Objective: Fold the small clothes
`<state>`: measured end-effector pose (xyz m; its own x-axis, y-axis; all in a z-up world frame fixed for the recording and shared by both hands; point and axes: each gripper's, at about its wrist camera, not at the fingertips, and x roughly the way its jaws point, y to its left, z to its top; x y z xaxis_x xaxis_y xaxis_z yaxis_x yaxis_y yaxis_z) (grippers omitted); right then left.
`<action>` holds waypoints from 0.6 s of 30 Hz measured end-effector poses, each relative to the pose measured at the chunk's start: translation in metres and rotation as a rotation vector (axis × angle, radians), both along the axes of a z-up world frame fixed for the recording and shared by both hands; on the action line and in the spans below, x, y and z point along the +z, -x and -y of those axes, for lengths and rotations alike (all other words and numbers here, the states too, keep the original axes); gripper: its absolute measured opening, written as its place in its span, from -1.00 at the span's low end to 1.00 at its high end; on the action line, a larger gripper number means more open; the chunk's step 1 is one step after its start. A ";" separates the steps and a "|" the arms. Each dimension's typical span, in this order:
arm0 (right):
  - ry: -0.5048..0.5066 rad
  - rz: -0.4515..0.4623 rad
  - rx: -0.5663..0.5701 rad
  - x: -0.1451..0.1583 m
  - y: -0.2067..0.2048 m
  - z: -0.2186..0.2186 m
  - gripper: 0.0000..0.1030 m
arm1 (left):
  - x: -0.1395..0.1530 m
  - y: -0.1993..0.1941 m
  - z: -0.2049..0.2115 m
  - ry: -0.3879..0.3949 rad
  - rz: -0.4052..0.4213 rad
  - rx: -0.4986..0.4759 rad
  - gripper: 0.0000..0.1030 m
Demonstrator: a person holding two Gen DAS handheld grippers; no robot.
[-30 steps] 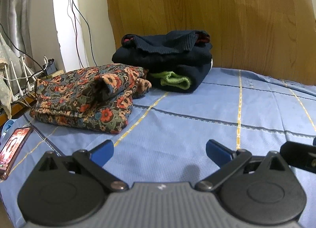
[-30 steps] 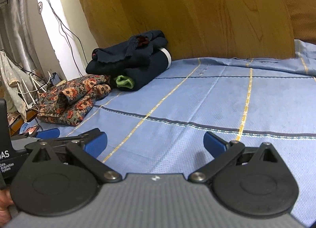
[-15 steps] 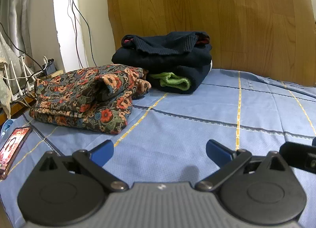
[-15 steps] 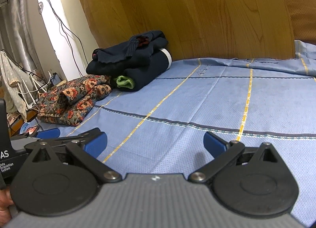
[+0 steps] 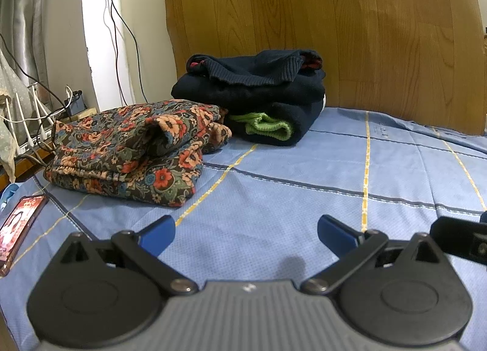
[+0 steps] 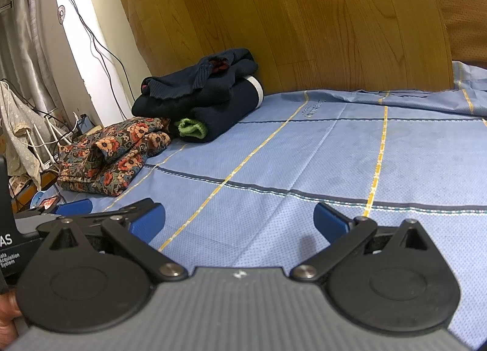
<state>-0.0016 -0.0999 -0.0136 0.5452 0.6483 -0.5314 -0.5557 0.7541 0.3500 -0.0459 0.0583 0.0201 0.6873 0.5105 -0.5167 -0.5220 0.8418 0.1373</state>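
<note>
A folded floral garment [image 5: 131, 156] [image 6: 112, 153] lies on the blue checked bedsheet [image 5: 304, 186] [image 6: 319, 162] at the left. Behind it sits a stack of folded dark navy clothes [image 5: 258, 92] [image 6: 207, 98] with a green cuff [image 5: 268, 128] [image 6: 191, 127] poking out at its base. My left gripper [image 5: 246, 233] hovers low over bare sheet, open, nothing between its blue fingertips. My right gripper [image 6: 239, 220] is also open and empty over the sheet. Part of the left gripper [image 6: 76, 214] shows at the right wrist view's lower left.
A wooden headboard [image 5: 334, 31] [image 6: 289, 22] rises behind the clothes. A phone [image 5: 18, 226] lies at the sheet's left edge. Cables and a white wire rack [image 5: 27, 119] crowd the left wall. An orange cushion [image 6: 459, 7] sits at the far right.
Both views have shifted very slightly; the clothes piles sit a touch lower in the frames. The grippers stay open and nothing has been grasped.
</note>
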 end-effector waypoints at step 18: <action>-0.001 -0.001 0.001 0.000 -0.001 0.001 1.00 | -0.002 -0.003 -0.007 0.023 -0.028 0.049 1.00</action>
<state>-0.0005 -0.1010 -0.0132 0.5436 0.6498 -0.5313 -0.5561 0.7529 0.3519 -0.0427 0.0652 0.0184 0.6466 0.5314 -0.5473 -0.5592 0.8182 0.1336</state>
